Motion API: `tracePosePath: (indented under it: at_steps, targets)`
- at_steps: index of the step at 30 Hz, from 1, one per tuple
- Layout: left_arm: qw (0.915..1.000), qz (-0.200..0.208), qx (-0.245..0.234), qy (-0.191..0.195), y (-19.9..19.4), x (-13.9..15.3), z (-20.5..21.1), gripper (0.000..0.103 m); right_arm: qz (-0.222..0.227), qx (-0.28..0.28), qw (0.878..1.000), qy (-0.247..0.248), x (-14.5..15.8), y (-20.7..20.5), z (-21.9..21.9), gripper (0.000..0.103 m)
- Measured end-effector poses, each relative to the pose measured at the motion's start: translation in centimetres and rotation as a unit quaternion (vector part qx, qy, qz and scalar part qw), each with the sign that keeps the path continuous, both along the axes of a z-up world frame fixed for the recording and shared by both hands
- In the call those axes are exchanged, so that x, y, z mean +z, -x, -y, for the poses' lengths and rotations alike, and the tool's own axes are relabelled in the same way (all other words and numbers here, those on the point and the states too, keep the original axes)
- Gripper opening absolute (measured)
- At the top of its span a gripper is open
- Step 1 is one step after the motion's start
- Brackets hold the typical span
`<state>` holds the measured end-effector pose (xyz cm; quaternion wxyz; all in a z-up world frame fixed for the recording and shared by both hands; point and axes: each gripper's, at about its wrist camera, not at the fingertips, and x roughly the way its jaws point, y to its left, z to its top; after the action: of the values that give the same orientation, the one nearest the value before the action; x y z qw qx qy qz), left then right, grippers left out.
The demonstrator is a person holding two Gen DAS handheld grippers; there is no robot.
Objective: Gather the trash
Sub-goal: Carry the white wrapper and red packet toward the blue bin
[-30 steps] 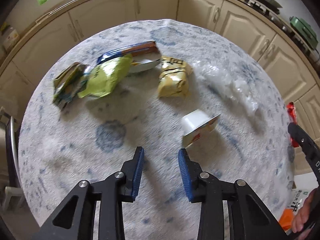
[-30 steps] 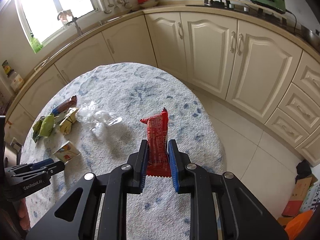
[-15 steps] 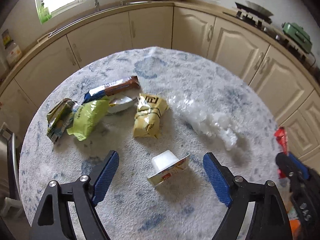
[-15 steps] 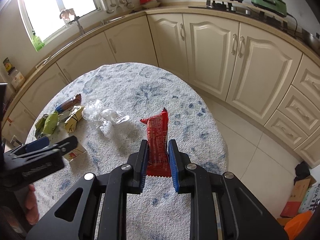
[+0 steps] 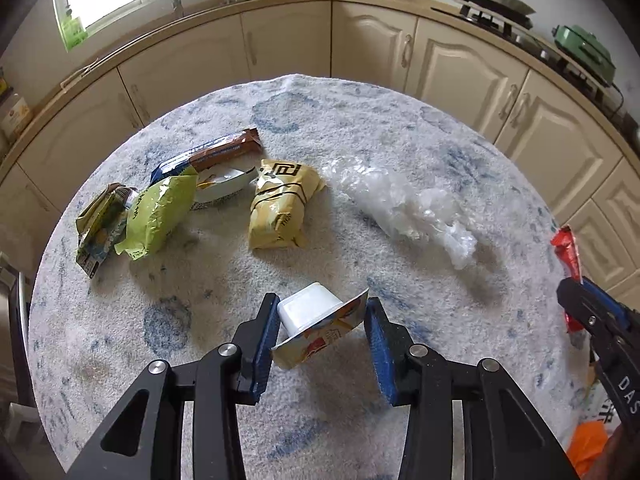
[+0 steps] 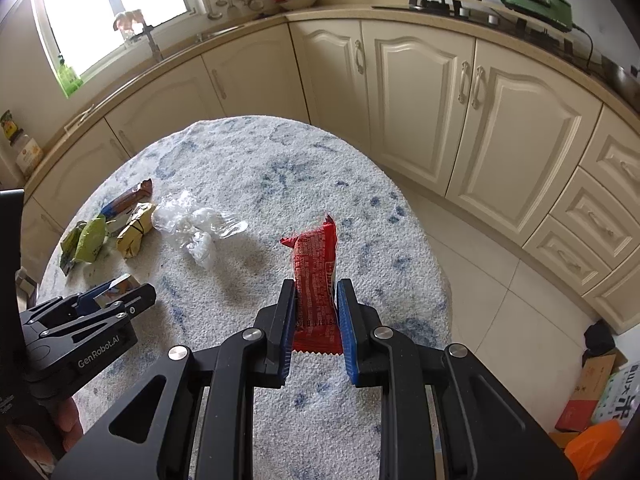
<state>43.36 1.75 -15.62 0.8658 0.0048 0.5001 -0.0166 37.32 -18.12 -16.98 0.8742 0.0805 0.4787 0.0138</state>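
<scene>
On the round table (image 5: pixel 360 128), the yogurt cup (image 5: pixel 308 316) lies at 6 o'clock. The yellow snack bag (image 5: pixel 280 208) sits at centre, crumpled plastic wrap (image 5: pixel 404 208) at 3 o'clock, the green pouch (image 5: pixel 160 212) at 9 o'clock, and the chocolate bar wrapper (image 5: pixel 216 152) at 11 o'clock.

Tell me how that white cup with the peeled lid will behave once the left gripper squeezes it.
The white cup lies on its side between the open left gripper; it looks thin-walled and probably empty, so likely light and prone to denting. Its loose foil lid will probably flop. It may skid on the tablecloth.
</scene>
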Motion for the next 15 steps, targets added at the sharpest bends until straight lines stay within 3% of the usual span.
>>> tracePosePath:
  at_steps: [8, 15]
  targets:
    - [0.9993, 0.033, -0.017, -0.002, 1.8, 2.8, 1.3, 0.039, 0.011, -0.009, 1.000, 0.000, 1.3, 2.2, 0.4, 0.020]
    - [0.9964, 0.063, -0.057, -0.003, 5.2, 5.8, 4.3, 0.039, 0.029, -0.049, 0.998, 0.003, 3.1, 5.4, 3.1, 0.020]
